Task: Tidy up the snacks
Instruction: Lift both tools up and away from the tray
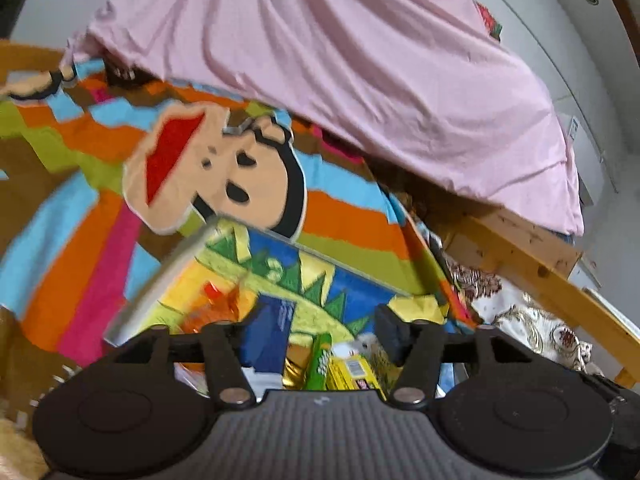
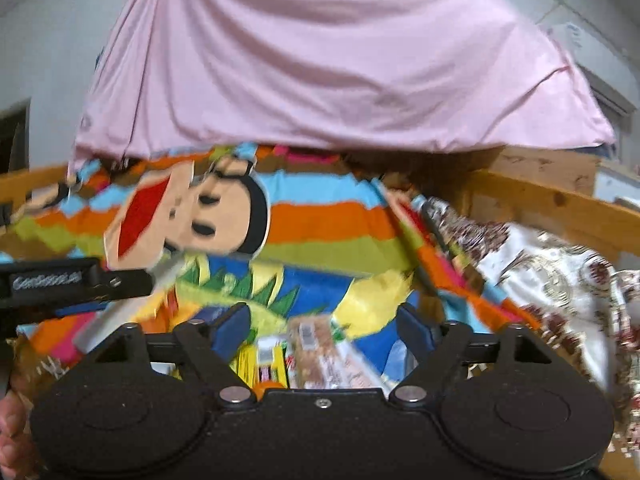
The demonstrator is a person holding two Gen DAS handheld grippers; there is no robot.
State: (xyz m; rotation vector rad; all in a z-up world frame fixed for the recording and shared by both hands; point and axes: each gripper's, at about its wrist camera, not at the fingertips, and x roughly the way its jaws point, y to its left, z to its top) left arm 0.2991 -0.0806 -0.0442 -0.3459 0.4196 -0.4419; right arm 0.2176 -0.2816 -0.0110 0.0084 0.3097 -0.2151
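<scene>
our left gripper (image 1: 316,334) jaws spread wide, nothing between them, our right gripper (image 2: 322,330) likewise spread and empty, left gripper body pokes into right view's left edge, both views blurred

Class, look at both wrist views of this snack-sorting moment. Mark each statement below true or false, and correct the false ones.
1. Both grippers are open, with nothing between their fingers. True: the left gripper and right gripper each show a wide gap.
2. The sheet hanging at the back is blue. False: the pink sheet is pink.
3. A cartoon monkey face is on the striped blanket. True.
4. The snack packs lie on a bare wooden table. False: the green snack pack and granola bar pack lie in front of the bright printed cloth.
5. A wooden rail runs along the right. True.
</scene>
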